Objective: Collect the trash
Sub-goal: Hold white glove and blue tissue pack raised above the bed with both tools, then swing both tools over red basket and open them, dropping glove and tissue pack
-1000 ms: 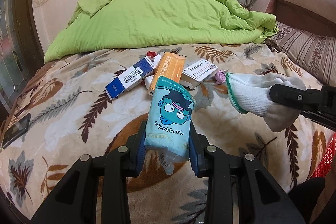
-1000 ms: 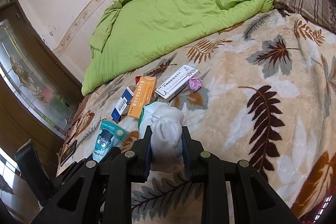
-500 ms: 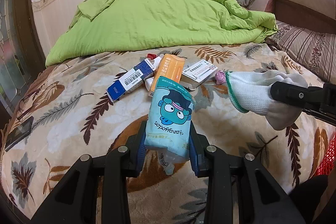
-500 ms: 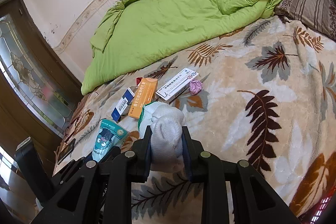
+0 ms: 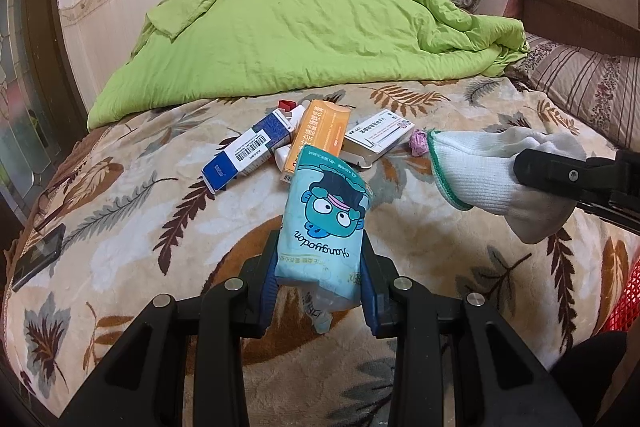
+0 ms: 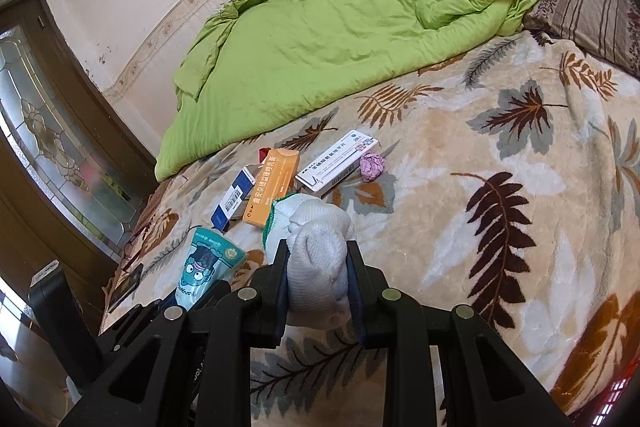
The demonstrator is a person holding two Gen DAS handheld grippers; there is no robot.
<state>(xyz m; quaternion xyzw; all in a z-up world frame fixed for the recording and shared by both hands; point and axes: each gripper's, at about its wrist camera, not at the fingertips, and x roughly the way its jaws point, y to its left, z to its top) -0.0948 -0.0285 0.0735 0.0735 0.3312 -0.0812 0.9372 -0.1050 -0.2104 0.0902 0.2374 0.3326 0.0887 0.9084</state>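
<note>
Both tongs have barely moved. Left tongs (image 5: 320, 279) squeeze a light-blue cartoon tissue pack (image 5: 322, 223). Right tongs (image 6: 318, 279), at 3 o'clock, pinch a white knit sock (image 6: 316, 259).

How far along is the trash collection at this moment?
Nothing shows as binned yet. In hand: the left gripper is shut on a blue cartoon packet, and the right gripper is shut on a white glove. Left on the blanket: a blue box, an orange box, a white box and a crumpled pink wad.
</note>
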